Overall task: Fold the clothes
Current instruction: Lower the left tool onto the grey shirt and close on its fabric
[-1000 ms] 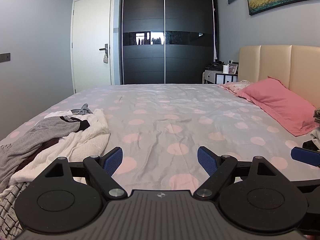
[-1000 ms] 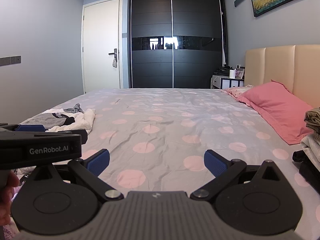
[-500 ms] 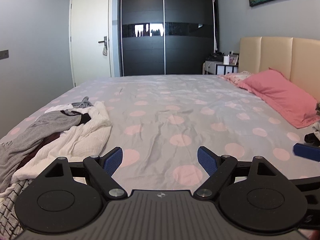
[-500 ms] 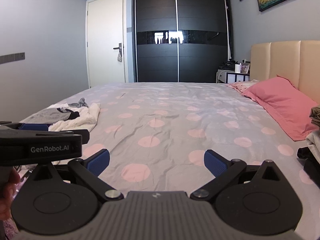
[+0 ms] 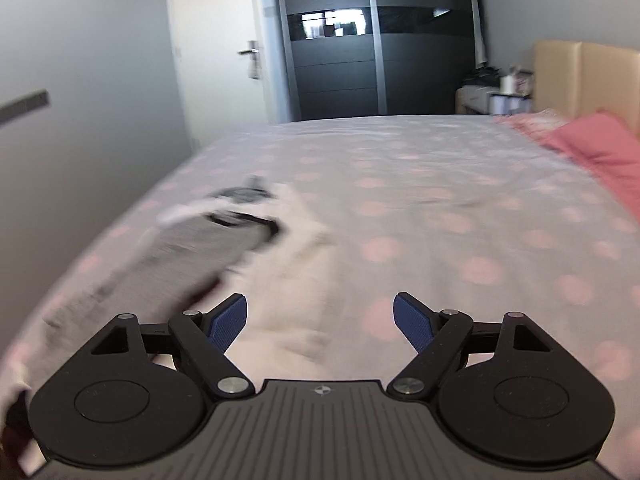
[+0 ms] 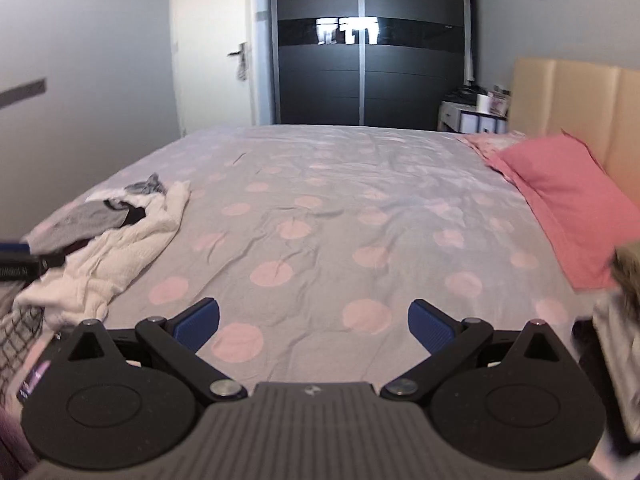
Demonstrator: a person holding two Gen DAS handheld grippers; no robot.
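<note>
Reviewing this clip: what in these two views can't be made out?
- Left wrist view: the clothes pile is smeared by motion blur, so separate garments can't be counted.
- Right wrist view: the stack of clothes is cut off by the right edge and blurred.
- Right wrist view: the left hand-held gripper is cropped by the left edge.
- Right wrist view: nightstand items are too small to name.
</note>
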